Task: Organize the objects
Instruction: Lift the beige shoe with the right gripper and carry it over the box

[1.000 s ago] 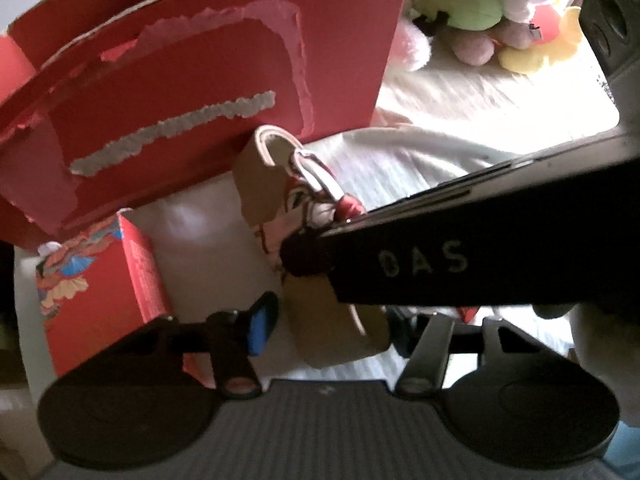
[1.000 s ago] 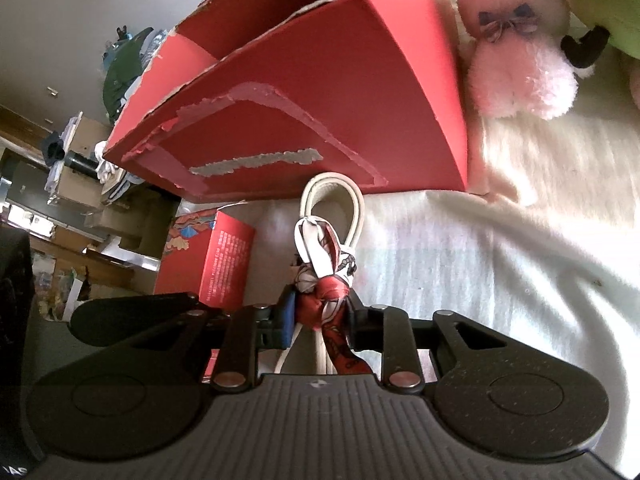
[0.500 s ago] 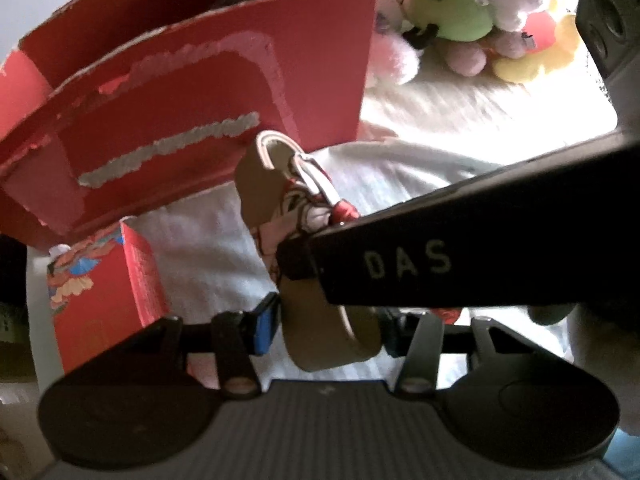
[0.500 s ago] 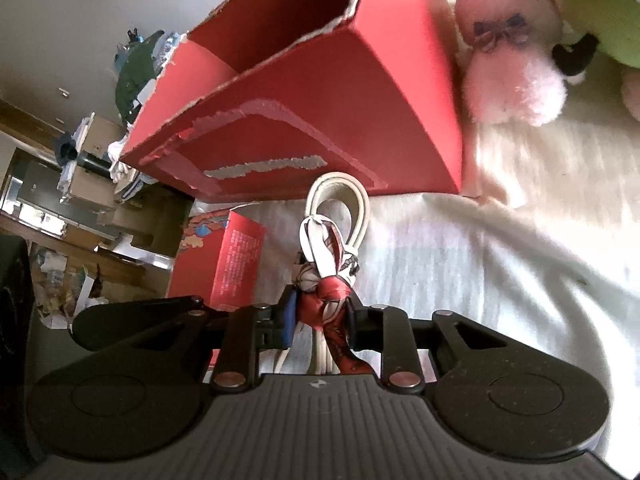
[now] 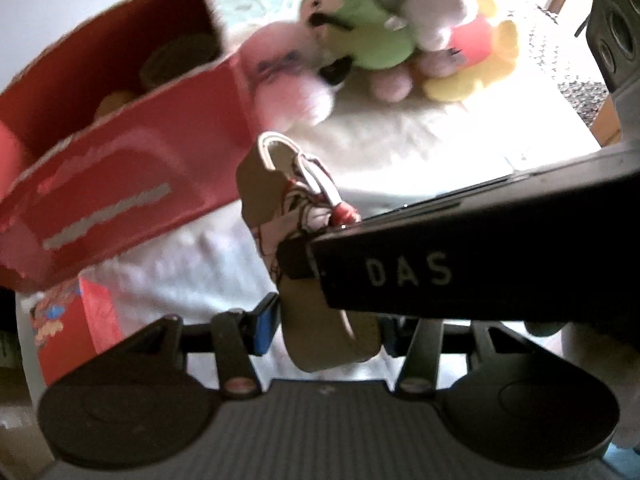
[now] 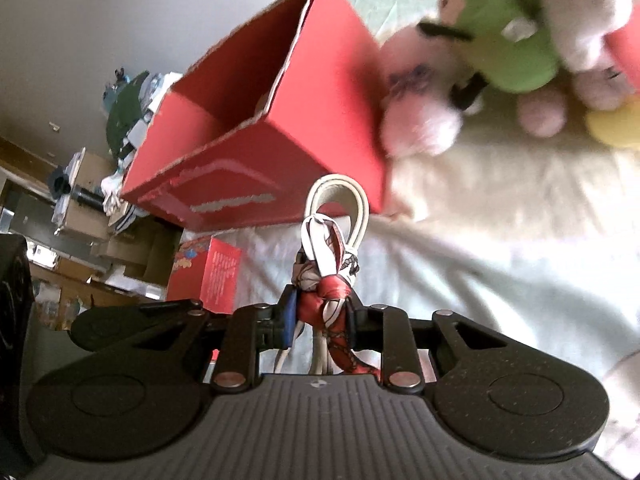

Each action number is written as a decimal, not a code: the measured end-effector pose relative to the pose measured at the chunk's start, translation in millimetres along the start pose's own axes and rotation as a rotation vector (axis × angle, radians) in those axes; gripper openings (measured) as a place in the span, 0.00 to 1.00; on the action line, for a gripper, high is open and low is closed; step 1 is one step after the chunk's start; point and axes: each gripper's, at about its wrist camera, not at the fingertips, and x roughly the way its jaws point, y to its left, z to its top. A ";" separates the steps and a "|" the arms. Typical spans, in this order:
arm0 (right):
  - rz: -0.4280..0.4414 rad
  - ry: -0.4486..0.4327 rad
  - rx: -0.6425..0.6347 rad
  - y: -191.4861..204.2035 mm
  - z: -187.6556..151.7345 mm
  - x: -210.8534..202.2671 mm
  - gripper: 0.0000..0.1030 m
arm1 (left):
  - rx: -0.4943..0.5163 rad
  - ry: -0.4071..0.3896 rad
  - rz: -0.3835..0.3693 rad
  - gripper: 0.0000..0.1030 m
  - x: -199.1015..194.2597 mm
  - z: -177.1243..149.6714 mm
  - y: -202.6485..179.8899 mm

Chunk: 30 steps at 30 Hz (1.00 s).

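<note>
Both tools, L (image 5: 328,326) & R (image 6: 322,316), pinch 1 strap bundle (image 6: 336,216); 1 red box (image 6: 256,152)

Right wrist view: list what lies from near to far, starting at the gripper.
right gripper shut on the knotted scarf → cream strap loop → big red box → plush toys.

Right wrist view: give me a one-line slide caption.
Right claw shut on a scarf-tied cream strap, held before the open red box beside plush toys.
</note>
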 end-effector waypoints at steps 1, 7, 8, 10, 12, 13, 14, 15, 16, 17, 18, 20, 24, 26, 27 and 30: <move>-0.005 -0.009 -0.001 -1.1 0.5 -4.5 0.25 | 0.008 -0.006 -0.002 0.50 -0.3 2.4 -3.6; -0.029 -0.068 -0.020 -5.5 4.6 -31.5 0.25 | 0.037 -0.044 -0.015 0.50 -11.5 20.4 -26.6; -0.031 -0.078 -0.025 -6.2 5.5 -35.8 0.25 | 0.041 -0.052 -0.016 0.50 -14.4 23.0 -29.8; -0.034 -0.096 -0.032 -5.7 8.0 -43.4 0.25 | 0.051 -0.070 -0.012 0.50 -19.7 28.4 -36.5; -0.033 -0.117 -0.046 -3.2 11.6 -50.5 0.25 | 0.057 -0.094 -0.007 0.50 -26.2 33.6 -40.4; -0.032 -0.127 -0.053 -2.4 13.3 -54.0 0.25 | 0.059 -0.105 -0.005 0.50 -30.0 35.8 -41.5; -0.032 -0.138 -0.062 -0.1 15.8 -57.2 0.25 | 0.060 -0.116 -0.002 0.50 -34.5 38.0 -41.8; -0.033 -0.150 -0.076 3.3 18.9 -60.4 0.25 | 0.060 -0.128 0.000 0.50 -39.2 40.7 -41.3; -0.034 -0.161 -0.090 7.4 21.5 -62.0 0.25 | 0.060 -0.140 0.003 0.50 -44.3 43.8 -40.0; -0.035 -0.172 -0.108 11.3 24.5 -64.3 0.25 | 0.061 -0.151 0.007 0.50 -48.5 46.6 -38.3; -0.035 -0.185 -0.128 15.2 28.8 -66.8 0.25 | 0.062 -0.164 0.011 0.50 -53.2 50.1 -35.7; -0.034 -0.204 -0.157 22.7 37.2 -69.1 0.25 | 0.064 -0.185 0.022 0.50 -60.0 56.3 -29.5; -0.022 -0.228 -0.196 39.3 57.8 -66.3 0.25 | 0.062 -0.227 0.044 0.50 -75.1 68.9 -9.0; -0.017 -0.238 -0.215 50.3 68.8 -62.1 0.25 | 0.061 -0.246 0.054 0.50 -82.2 74.6 4.0; -0.016 -0.241 -0.224 57.2 74.8 -58.7 0.25 | 0.060 -0.253 0.058 0.50 -87.9 78.1 13.1; -0.011 -0.247 -0.261 78.6 93.7 -49.1 0.25 | 0.058 -0.268 0.065 0.50 -98.3 89.6 42.2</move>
